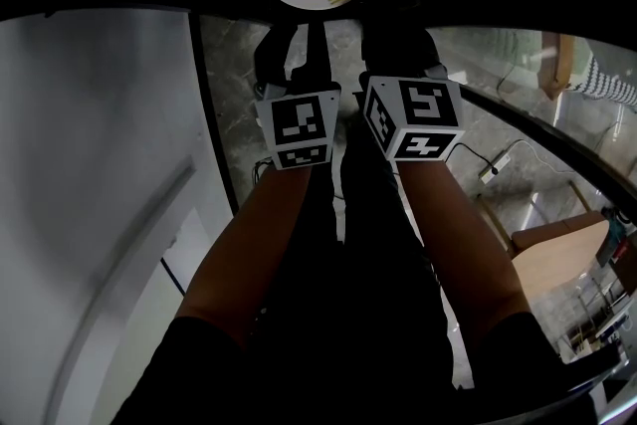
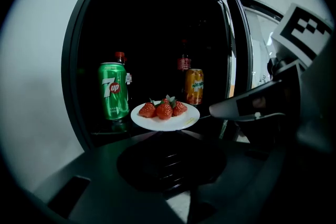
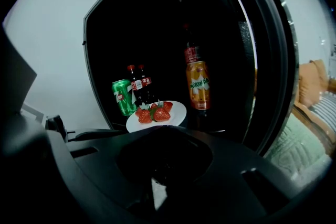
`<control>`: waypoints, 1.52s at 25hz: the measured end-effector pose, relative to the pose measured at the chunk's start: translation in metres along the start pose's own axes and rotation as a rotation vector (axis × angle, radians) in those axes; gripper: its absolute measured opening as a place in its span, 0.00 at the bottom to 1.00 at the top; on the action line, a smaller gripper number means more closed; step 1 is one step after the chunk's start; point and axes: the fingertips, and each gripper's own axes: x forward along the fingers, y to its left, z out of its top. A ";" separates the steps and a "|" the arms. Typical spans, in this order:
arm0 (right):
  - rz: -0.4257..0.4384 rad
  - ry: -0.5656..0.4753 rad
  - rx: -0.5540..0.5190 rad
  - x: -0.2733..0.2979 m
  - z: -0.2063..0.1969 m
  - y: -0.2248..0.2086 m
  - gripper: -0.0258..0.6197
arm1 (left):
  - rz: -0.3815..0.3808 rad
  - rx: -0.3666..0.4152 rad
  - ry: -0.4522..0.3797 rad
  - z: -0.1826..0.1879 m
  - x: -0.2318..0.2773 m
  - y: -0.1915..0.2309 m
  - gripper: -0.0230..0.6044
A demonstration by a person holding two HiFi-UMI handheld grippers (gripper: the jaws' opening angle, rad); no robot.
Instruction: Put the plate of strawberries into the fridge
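Fridge [image 2: 71, 86] already holds the plate [image 2: 184, 120] of strawberries [image 2: 164, 109]; left hand-held gripper [image 1: 299, 33] and right hand-held gripper [image 1: 398, 33] both closed, empty. Shutting the door [image 3: 273, 60] looks next.

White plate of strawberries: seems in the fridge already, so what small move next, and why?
Probably draw the left gripper and right gripper straight back: the round white plate of strawberries seems to rest inside the open black fridge beside the green soda can.
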 end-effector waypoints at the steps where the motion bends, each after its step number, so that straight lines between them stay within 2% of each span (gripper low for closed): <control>1: 0.001 0.002 0.000 0.001 -0.001 0.000 0.05 | 0.003 -0.004 -0.003 0.001 0.000 0.001 0.12; 15: 0.017 0.013 -0.013 0.012 0.001 0.002 0.05 | -0.003 -0.011 -0.005 0.009 0.010 0.009 0.12; 38: 0.036 0.033 -0.020 0.038 0.019 0.000 0.05 | -0.020 -0.022 0.013 0.045 0.052 0.020 0.12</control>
